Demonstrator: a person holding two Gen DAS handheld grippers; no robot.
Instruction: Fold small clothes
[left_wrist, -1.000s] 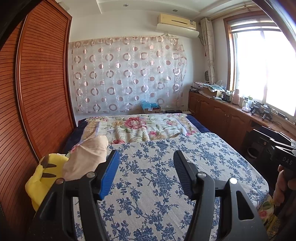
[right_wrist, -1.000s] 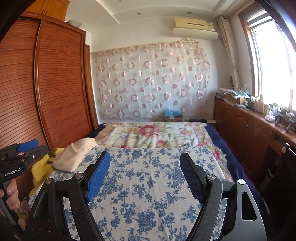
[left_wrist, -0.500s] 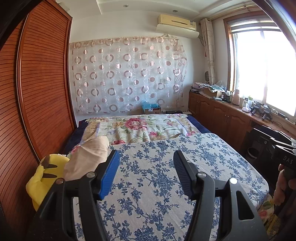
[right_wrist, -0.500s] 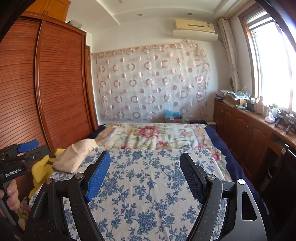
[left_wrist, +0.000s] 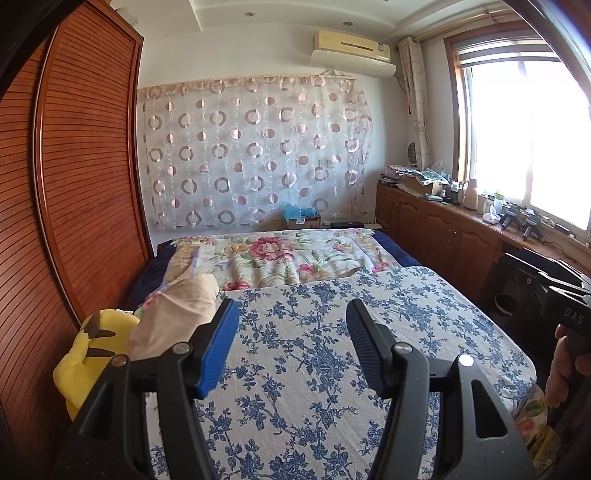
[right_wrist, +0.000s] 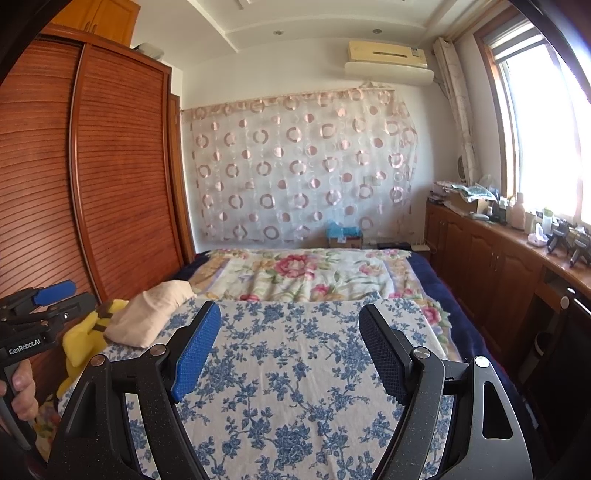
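No small garment shows plainly in either view. The likeliest cloth is the beige bundle (left_wrist: 173, 314), a soft rounded heap at the left middle of the left wrist frame, lying on the edge of the blue-flowered sheet (left_wrist: 332, 354) and touching the yellow plush toy (left_wrist: 85, 354) at lower left. Whether that heap is clothing, and whether folded or merely bunched, cannot be told; it may equally be a pillow. The right wrist view shows it (right_wrist: 147, 317) at left of centre, again against the toy.

The sheet lies flat and smooth over the near half of the bed, with a pink-flowered blanket (left_wrist: 273, 258) beyond it toward the curtain.

The left gripper (left_wrist: 288, 343) hangs above the sheet, jaws wide apart and holding nothing. The right gripper (right_wrist: 288, 347) is likewise wide and bare.

This scene fits either a cloth waiting at the bedside to be spread and folded, or a finished bundle set aside. So no particular step can be judged from it, and no next move follows surely.
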